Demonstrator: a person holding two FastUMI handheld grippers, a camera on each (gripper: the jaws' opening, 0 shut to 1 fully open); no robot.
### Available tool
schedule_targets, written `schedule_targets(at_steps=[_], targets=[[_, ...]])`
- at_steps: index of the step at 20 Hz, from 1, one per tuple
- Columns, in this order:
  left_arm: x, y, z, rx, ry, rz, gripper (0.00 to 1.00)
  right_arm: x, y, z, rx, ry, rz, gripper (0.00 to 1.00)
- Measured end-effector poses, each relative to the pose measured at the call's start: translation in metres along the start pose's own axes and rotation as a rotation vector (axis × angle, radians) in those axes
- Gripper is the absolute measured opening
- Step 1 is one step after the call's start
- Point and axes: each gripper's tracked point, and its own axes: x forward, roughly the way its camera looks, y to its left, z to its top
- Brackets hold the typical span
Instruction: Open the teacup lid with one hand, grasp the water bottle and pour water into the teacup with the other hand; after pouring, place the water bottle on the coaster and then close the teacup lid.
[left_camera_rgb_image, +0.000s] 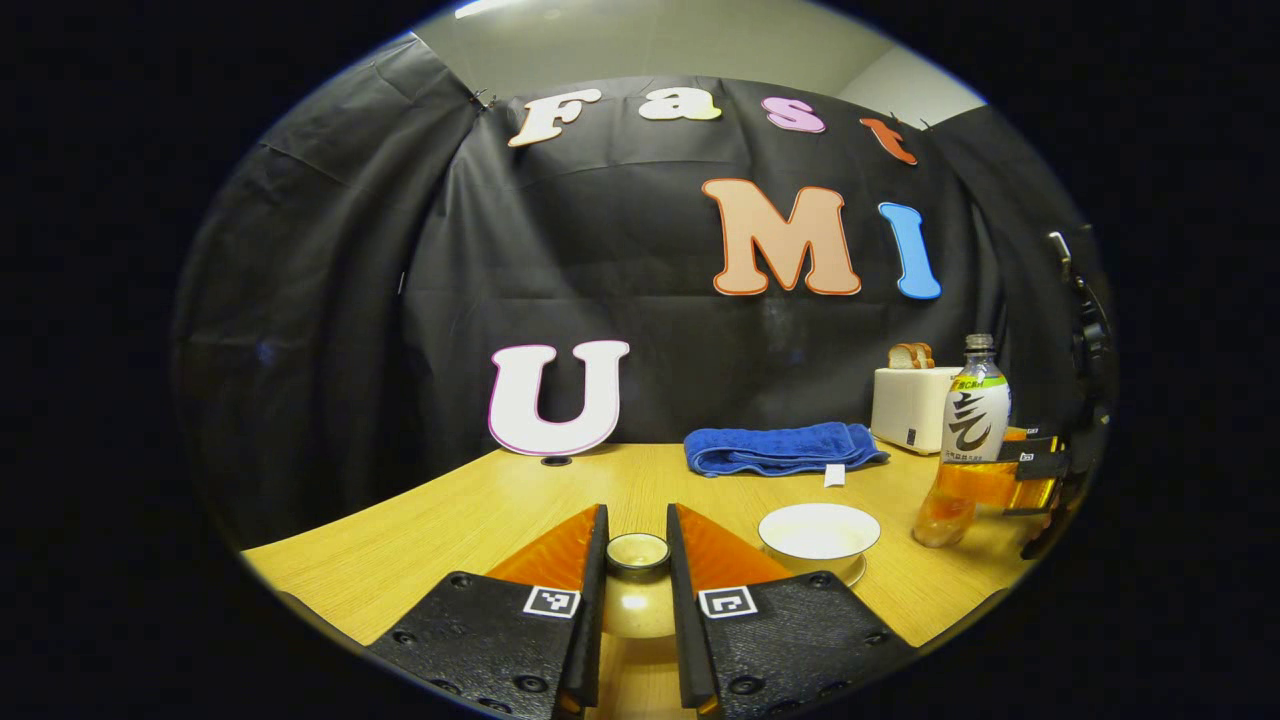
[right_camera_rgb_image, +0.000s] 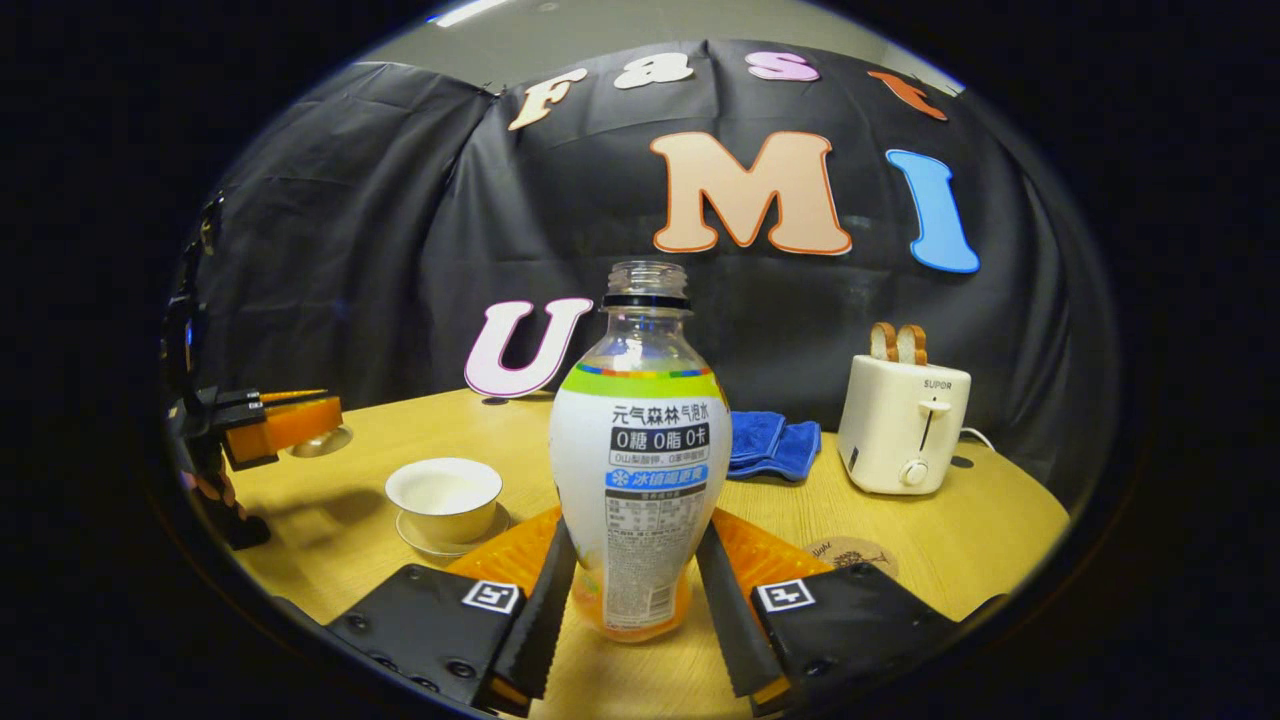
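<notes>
Teacup lid (left_camera_rgb_image: 638, 553) | between left jaws; water bottle (right_camera_rgb_image: 640, 470) | between right jaws

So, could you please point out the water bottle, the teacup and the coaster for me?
water bottle (right_camera_rgb_image: 640, 470): right gripper view, on its label.
teacup (right_camera_rgb_image: 445, 495): right gripper view, on its white side wall.
coaster (right_camera_rgb_image: 850, 552): right gripper view, on its printed top.

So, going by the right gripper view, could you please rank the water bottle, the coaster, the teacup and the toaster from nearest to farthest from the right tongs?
1. Water bottle: between the right tongs, held.
2. Coaster: just right of the tongs, on the table.
3. Teacup: to the left, lid off, on its saucer.
4. Toaster: far right, at the back, near the wall.
</notes>
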Motion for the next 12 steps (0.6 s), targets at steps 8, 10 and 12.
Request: schedule_targets(at_steps=[8, 10, 12], targets=[[-0.001, 0.0, -0.001, -0.001, 0.0, -0.001, 0.29, -0.005, -0.018, 0.023, -0.486, -0.048, -0.198, 0.7], [0.0, 0.0, -0.001, -0.001, 0.0, 0.0, 0.29, -0.005, -0.022, 0.034, -0.654, -0.062, -0.251, 0.7], [0.0, 0.0, -0.001, -0.001, 0.0, 0.0, 0.28, -0.002, -0.024, 0.045, -0.813, -0.076, -0.286, 0.7]])
